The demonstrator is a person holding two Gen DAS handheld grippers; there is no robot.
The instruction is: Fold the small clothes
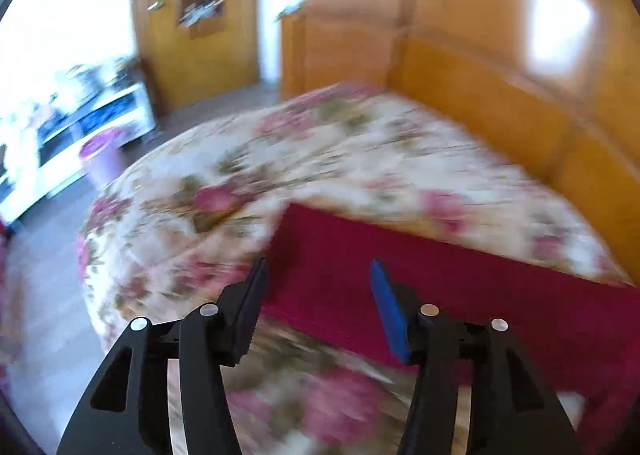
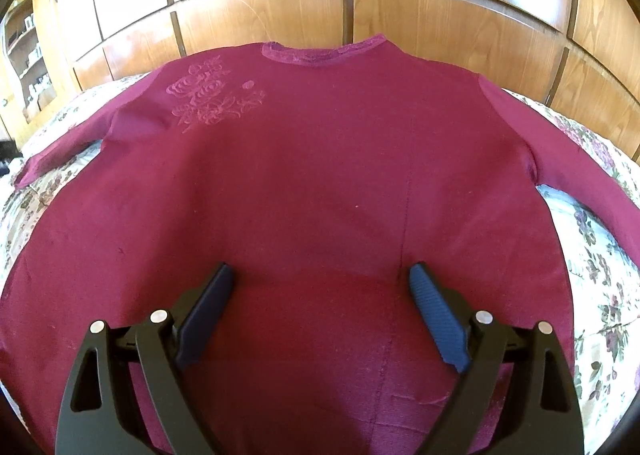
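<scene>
Right up against the lens in the left wrist view you've got the left gripper [image 1: 318,275], fingers spread wide with nothing between them, hovering over a strip of the maroon shirt [image 2: 312,175] near the floral bedspread [image 1: 224,175]. That view is pretty motion-blurred, so I can't tell which edge of the garment it's over; my guess is a sleeve or the side hem. Off to its left there's a pinkish bin [image 1: 102,155] on the floor, and a wooden headboard [image 1: 500,111] runs along the far side of the bed. Moving over to the right wrist view, the right gripper [image 2: 322,279] is also wide open and empty, parked just above the lower middle of the shirt. The shirt is lying flat on the bed, front up, neckline [image 2: 324,51] toward the wood panelling, both long sleeves fanned out to the sides. So I'd say the folding hasn't really started yet. For the first fold, I'd pinch each sleeve near the cuff and shoulder seam, bring it across the body, and drag low so the fabric doesn't bunch. Material looks like a thin, soft knit, matte, with a faint vertical crease running down right of centre and a tone-on-tone rose embroidery [image 2: 212,95] on the chest that'll be slightly stiffer. The quilted bedspread underneath is soft, so pressing down for a pinch should grab only the top layer if you're gentle.
</scene>
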